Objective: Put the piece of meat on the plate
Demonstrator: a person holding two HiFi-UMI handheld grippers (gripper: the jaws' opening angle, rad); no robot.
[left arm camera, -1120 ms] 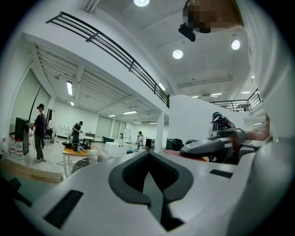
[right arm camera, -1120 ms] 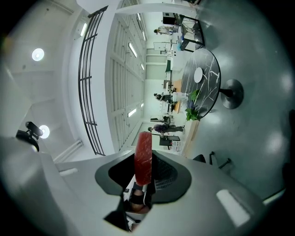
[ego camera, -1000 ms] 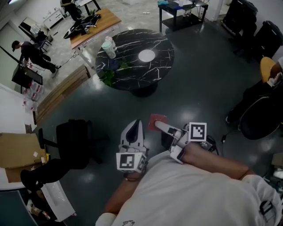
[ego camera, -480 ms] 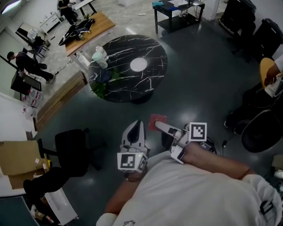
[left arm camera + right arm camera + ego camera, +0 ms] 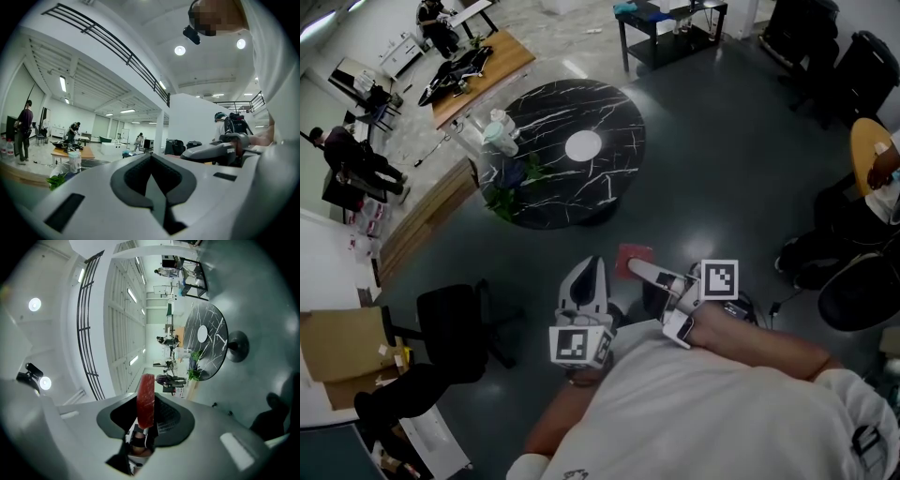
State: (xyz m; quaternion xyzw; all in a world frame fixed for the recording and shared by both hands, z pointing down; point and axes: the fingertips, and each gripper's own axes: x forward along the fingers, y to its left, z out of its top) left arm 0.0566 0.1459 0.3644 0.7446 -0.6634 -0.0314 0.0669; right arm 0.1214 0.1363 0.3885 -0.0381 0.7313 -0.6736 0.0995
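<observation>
- A person in a pale shirt stands on a dark grey floor with a pair of tongs in each hand. Both pairs point level toward a round black marbled table farther off.
- The right tongs are clenched on the piece of meat, a red slab gripped by one end between the two pads. In the right gripper view it stands edge-on, with most of its length sticking out past the jaws.
- The left tongs are clenched too. The left gripper view shows their two jaws meeting along a single seam, pad against pad.
- The left tongs ride just left of the right pair, side by side and apart from it. Each pair carries its marker cube at the near end, the left cube and the right cube.
- The plate, white and round, lies near the middle of the table, well apart from the meat held over the floor.
- Near the table's left edge stands a pale bottle, with a green leafy plant just on its near side.
- A black chair sits on the floor to the person's left, and a cardboard box lies at the left edge.
- At far left, a wooden table carries dark objects, and a bystander stands to its left.
</observation>
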